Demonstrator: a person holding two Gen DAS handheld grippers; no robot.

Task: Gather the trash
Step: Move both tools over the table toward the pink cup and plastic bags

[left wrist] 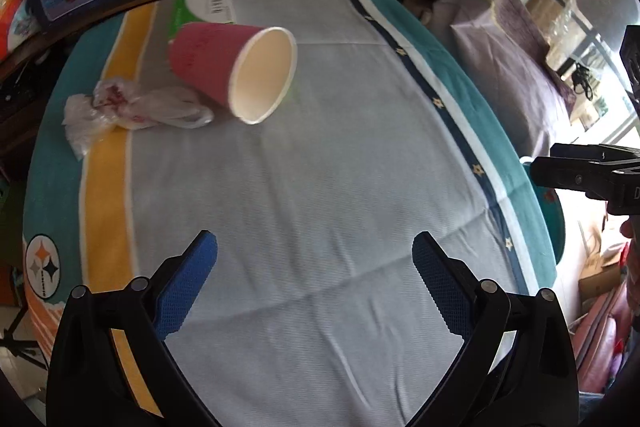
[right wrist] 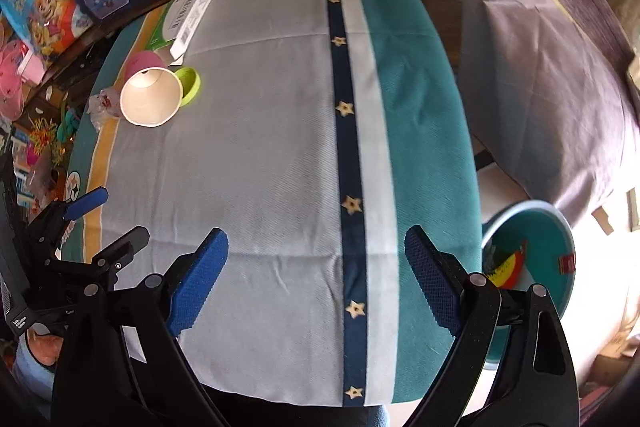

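My left gripper point(left wrist: 314, 247) gapes wide, empty, low centre of frame above the striped cloth point(left wrist: 320, 167). Right gripper point(right wrist: 316, 243) likewise wide, nothing held. Pink paper cup point(left wrist: 236, 67) lies tipped, upper left, crumpled plastic bag point(left wrist: 128, 105) touching its left side.

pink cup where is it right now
The pink cup lies on its side at the cloth's far left, mouth facing the cameras, beside a crumpled plastic bag and in front of a green-and-white box.
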